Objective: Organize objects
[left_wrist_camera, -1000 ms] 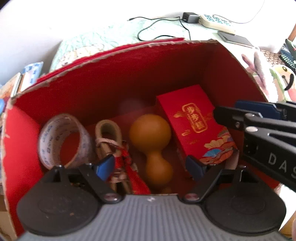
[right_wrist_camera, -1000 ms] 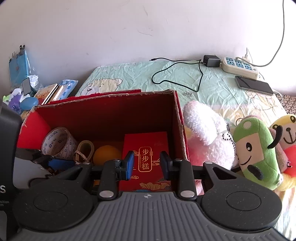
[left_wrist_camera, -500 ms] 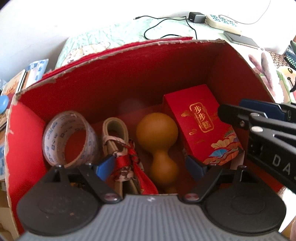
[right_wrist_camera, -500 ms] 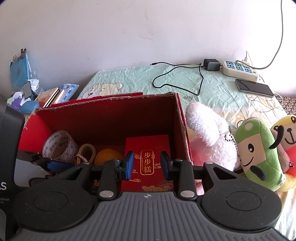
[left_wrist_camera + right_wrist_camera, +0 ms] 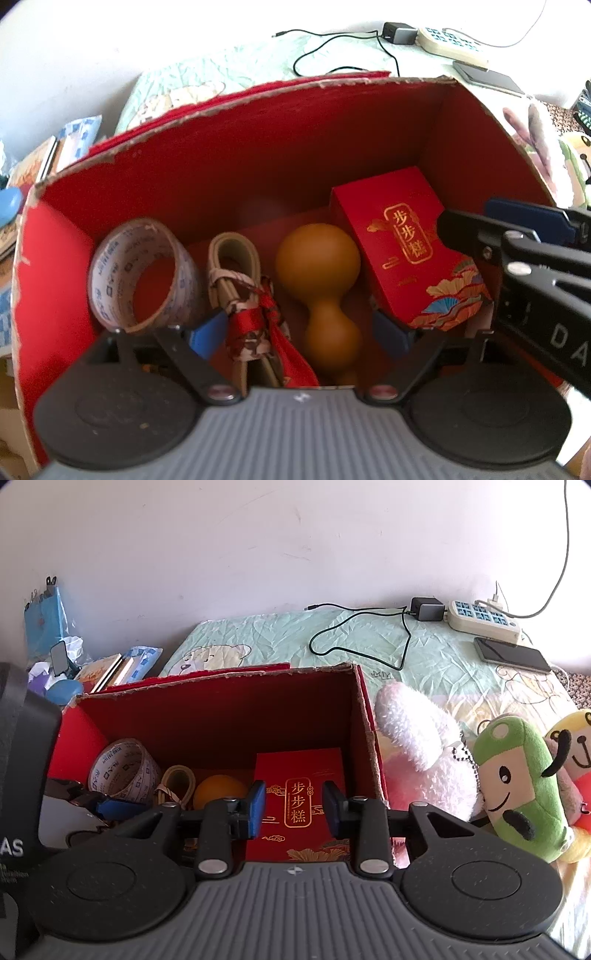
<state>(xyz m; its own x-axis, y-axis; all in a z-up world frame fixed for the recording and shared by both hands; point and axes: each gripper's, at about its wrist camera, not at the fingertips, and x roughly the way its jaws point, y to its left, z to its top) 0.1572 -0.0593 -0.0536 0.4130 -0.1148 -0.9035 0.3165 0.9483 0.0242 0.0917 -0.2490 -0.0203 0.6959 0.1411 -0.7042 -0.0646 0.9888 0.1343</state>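
A red cardboard box (image 5: 240,147) holds a tape roll (image 5: 142,273), a folded beige strap with red ribbon (image 5: 243,291), an orange gourd (image 5: 319,284) and a small red gift box with gold lettering (image 5: 402,240). My left gripper (image 5: 299,332) is open and empty, low inside the box over the strap and gourd. My right gripper (image 5: 293,808) is open and empty above the gift box (image 5: 299,805) at the red box's right end (image 5: 365,716); it also shows in the left wrist view (image 5: 517,240).
A white plush (image 5: 421,749), a green plush (image 5: 517,786) and a yellow plush (image 5: 572,746) lie right of the box on the bed sheet (image 5: 424,653). A power strip (image 5: 484,622), charger cable and phone (image 5: 511,653) lie behind. Books and clutter (image 5: 107,668) sit left.
Both views have pulled back and up a little from the box. The objects inside have not moved. Both grippers stay open.
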